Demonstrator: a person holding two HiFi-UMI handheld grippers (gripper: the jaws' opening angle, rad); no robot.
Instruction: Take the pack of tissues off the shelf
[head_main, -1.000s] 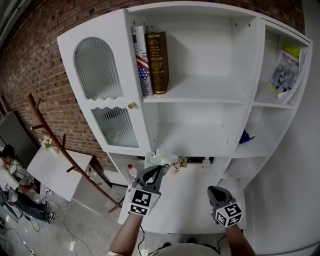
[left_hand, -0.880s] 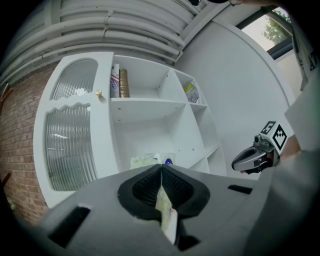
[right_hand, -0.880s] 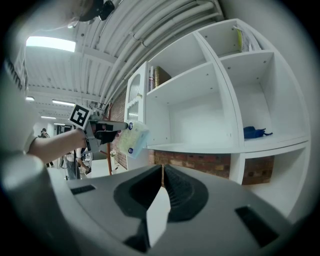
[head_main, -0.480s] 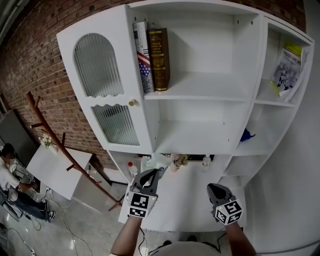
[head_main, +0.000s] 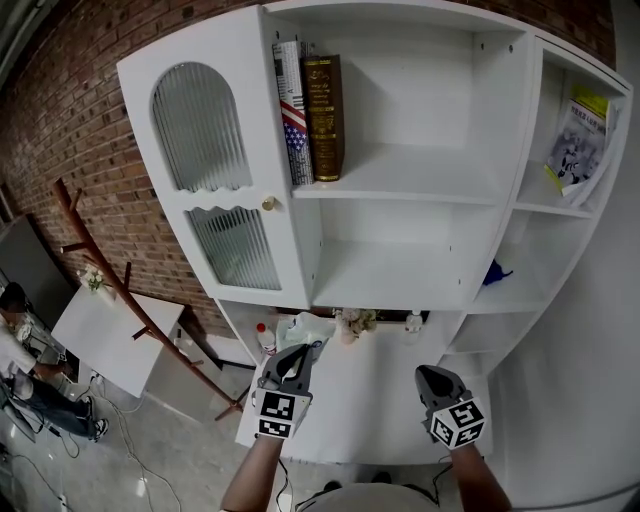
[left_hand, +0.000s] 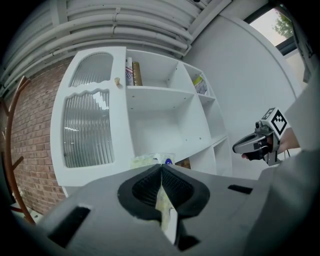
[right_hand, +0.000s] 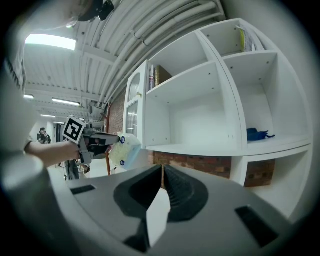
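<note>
White shelving (head_main: 400, 190) backs onto a brick wall (head_main: 90, 150); the pack of tissues (head_main: 305, 328) is off the shelf, clamped in the jaws of the left gripper (head_main: 298, 352) above the white counter (head_main: 370, 400). Against one second earlier, gripper and pack sit lower and further from the shelf opening. The right gripper (head_main: 430, 377) has not moved, jaws together and empty.
</note>
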